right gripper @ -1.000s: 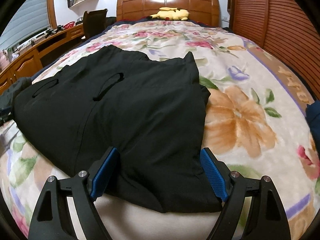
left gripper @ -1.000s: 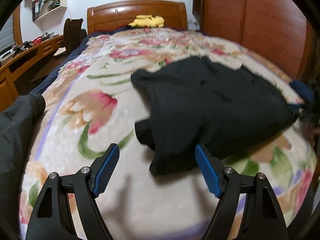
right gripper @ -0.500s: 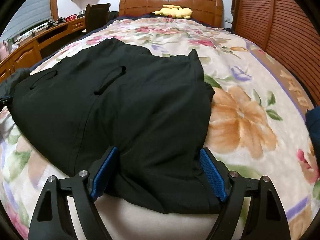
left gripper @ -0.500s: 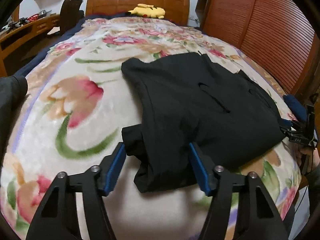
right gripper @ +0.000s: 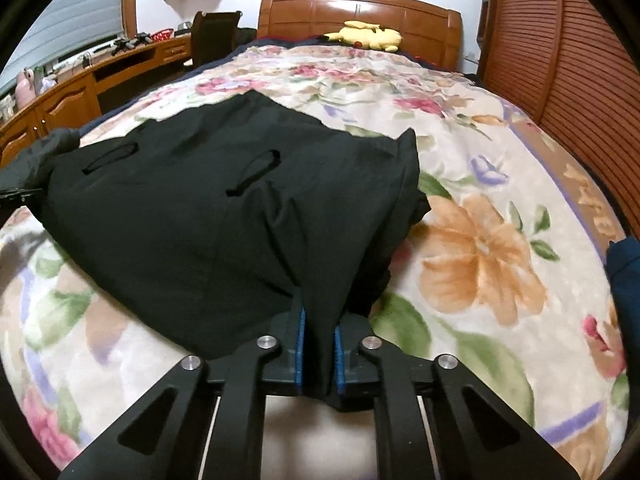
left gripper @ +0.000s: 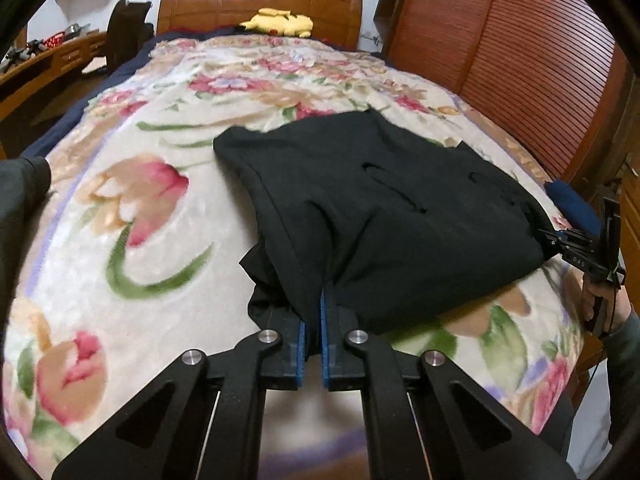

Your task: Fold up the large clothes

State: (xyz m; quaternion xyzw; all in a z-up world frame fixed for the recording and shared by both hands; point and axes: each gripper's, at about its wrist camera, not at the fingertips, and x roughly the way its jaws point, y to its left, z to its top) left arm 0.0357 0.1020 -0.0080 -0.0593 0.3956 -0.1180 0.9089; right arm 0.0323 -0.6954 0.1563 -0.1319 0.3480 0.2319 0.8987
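The black garment (left gripper: 392, 216) lies spread on the floral bed (left gripper: 132, 216), and its near edge, loose between wide jaws a second ago, is now pinched. The left gripper (left gripper: 313, 320) and right gripper (right gripper: 317, 340) both clamp that hem, so I judge the fold can be lifted next.

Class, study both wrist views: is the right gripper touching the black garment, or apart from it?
Touching. The right wrist view shows the right gripper with both blue pads pressed on a bunched fold of the black garment.
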